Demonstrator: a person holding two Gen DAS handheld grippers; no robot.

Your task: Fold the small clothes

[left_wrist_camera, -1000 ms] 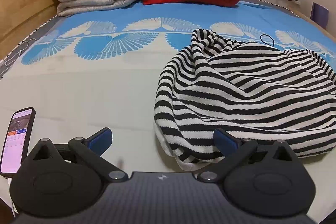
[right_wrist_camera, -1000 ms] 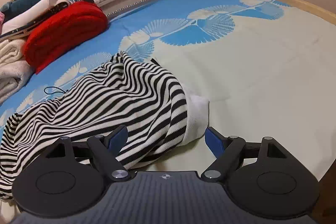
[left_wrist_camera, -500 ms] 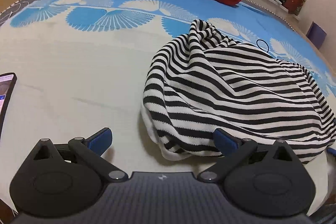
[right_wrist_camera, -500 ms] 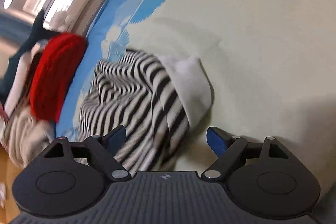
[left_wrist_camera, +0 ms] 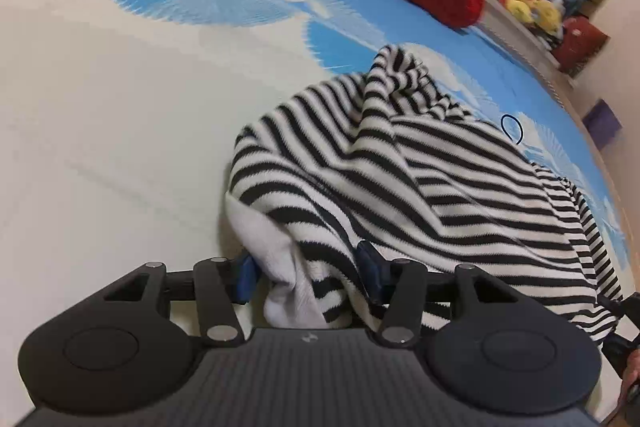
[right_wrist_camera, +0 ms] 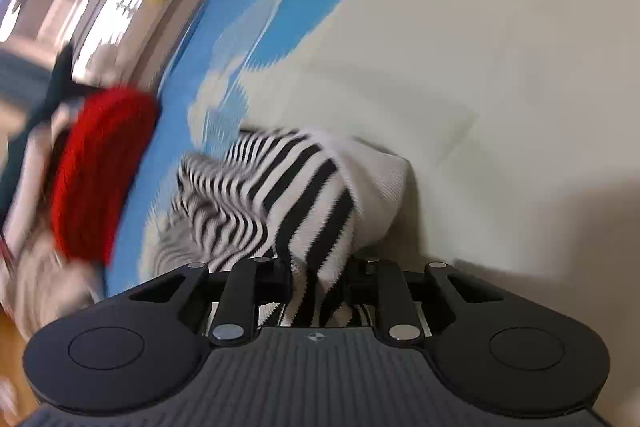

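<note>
Both grippers, left gripper [left_wrist_camera: 306,277] and right gripper [right_wrist_camera: 318,281], are closing their jaws on the striped top's [left_wrist_camera: 440,179] white hem (ready to spread it flat).

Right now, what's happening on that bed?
A person with a gripper in each hand is starting to fold a striped top that lies crumpled on the bed. The left gripper is closing on its white hem, which sits between the jaws. The right gripper is closing on a bunched striped edge at another spot. No fold is made yet.
</note>
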